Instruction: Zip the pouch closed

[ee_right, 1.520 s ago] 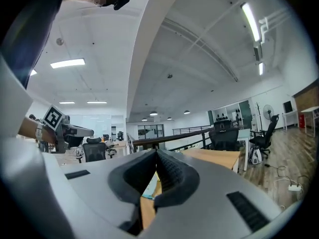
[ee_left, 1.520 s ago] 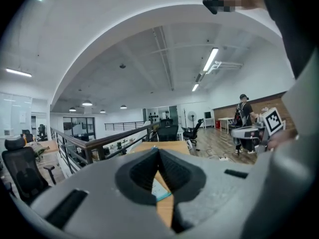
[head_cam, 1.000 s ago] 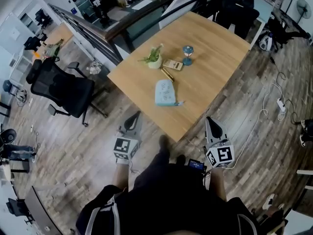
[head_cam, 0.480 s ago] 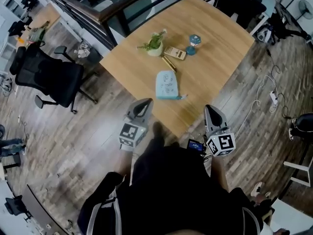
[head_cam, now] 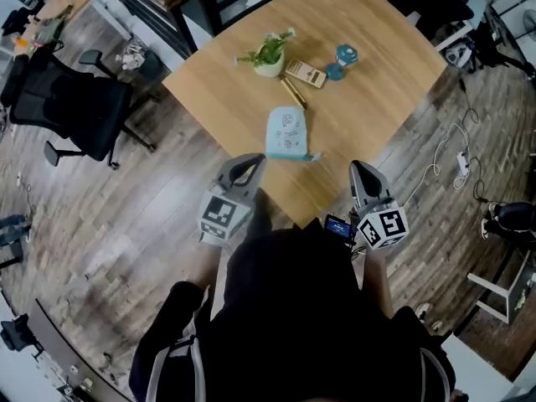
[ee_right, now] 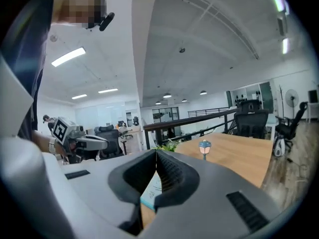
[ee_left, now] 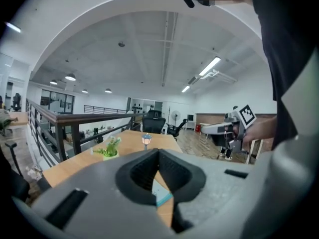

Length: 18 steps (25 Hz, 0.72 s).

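A light blue pouch (head_cam: 286,134) lies flat near the front corner of the wooden table (head_cam: 226,99), a small zip pull sticking out at its lower right. My left gripper (head_cam: 251,162) is shut and empty, level with the table's near edge, just left of and short of the pouch. My right gripper (head_cam: 360,171) is also shut and empty, off the table's right edge, apart from the pouch. In the left gripper view the pouch (ee_left: 162,193) shows behind the closed jaws of the left gripper (ee_left: 158,151). The right gripper view shows the pouch (ee_right: 151,191) the same way past the right gripper (ee_right: 156,151).
Farther back on the table stand a small potted plant (head_cam: 268,57), a flat tan box (head_cam: 304,74), a gold pen (head_cam: 293,94) and a little blue lamp (head_cam: 343,59). A black office chair (head_cam: 75,111) stands left of the table. Cables (head_cam: 452,157) lie on the floor at right.
Both grippers have moved forward to the table's near edge, and the table and pouch now sit closer in the head view. The pouch has not moved on the table. Both stay shut.
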Each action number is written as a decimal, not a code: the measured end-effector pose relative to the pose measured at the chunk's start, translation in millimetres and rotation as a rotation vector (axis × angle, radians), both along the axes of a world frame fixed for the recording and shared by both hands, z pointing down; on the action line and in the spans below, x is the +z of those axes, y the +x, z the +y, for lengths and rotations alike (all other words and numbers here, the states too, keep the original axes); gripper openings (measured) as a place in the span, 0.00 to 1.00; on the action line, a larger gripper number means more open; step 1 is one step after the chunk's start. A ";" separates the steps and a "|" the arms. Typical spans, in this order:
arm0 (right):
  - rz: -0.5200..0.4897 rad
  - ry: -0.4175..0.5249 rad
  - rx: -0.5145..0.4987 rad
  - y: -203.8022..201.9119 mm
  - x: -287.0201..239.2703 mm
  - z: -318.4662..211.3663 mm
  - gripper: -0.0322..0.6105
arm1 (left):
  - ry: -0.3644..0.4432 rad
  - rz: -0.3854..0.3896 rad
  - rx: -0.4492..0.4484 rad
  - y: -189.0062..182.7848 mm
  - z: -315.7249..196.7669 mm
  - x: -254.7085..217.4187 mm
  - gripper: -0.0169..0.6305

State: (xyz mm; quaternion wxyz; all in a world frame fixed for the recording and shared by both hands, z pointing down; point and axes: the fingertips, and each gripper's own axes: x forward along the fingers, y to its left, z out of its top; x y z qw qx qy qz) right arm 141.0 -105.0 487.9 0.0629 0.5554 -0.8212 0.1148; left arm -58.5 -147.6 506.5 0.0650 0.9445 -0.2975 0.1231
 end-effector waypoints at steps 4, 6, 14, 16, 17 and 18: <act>0.006 0.009 -0.102 -3.4 1.6 -3.9 0.07 | -0.012 0.007 -0.098 -1.5 2.8 -4.4 0.03; 0.015 0.008 -0.125 0.7 4.7 -5.2 0.07 | -0.033 0.002 -0.131 2.0 5.7 -1.2 0.03; 0.087 -0.253 -0.282 26.2 117.2 -30.7 0.07 | -0.074 -0.008 -0.121 29.3 23.8 3.7 0.03; 0.143 -0.353 -0.364 25.7 165.6 -40.7 0.07 | -0.085 -0.005 -0.118 33.3 30.2 2.4 0.03; 0.171 -0.402 -0.410 23.2 188.7 -43.6 0.07 | -0.090 -0.011 -0.114 34.1 34.3 3.7 0.03; 0.197 -0.450 -0.460 19.5 210.1 -44.9 0.07 | -0.094 -0.017 -0.111 34.2 38.6 4.9 0.03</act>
